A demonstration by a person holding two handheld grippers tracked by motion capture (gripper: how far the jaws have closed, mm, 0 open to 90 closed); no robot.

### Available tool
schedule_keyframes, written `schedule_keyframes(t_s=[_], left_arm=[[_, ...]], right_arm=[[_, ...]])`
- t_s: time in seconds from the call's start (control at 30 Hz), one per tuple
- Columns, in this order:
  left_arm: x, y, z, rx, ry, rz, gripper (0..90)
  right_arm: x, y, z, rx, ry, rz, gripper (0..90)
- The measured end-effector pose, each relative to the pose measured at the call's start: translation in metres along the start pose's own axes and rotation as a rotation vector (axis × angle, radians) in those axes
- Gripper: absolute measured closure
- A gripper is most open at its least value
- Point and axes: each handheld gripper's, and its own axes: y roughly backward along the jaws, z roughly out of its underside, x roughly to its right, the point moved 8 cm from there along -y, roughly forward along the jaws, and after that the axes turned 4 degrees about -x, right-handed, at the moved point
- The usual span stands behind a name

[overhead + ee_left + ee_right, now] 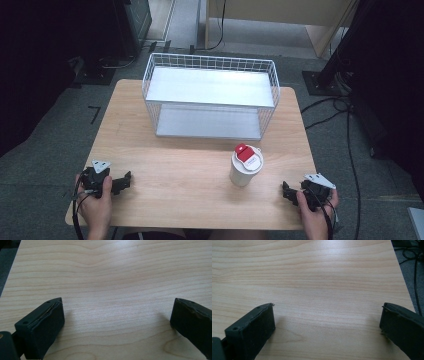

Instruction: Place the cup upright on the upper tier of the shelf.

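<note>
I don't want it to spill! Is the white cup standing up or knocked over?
Standing up. The white cup sits on its base on the wooden table, with its red-and-white lid facing upward.

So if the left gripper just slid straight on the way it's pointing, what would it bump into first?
Probably nothing soon. The left gripper points right along the near part of the table, and its own view shows bare wood ahead. The white cup seems to stand slightly beyond that line, though depth is uncertain.
</note>
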Motion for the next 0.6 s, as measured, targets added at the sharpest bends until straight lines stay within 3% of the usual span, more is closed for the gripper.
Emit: schedule_keyframes(t_s=[0.27,0.33,0.6], left_arm=[[0.0,0.0,0.0,0.0,-0.001,0.0,0.0],[0.0,0.0,0.0,0.0,-0.001,-0.001,0.0],[0.0,0.0,0.0,-0.001,-0.002,-0.001,0.0]], right_arm=[[-0.006,0.003,0.002,0.001,0.01,-0.043,0.0],[-0.015,0.005,0.001,-0.002,0.018,-0.079,0.0],[-0.037,0.012,-0.006,0.014,0.038,-0.119,0.0]])
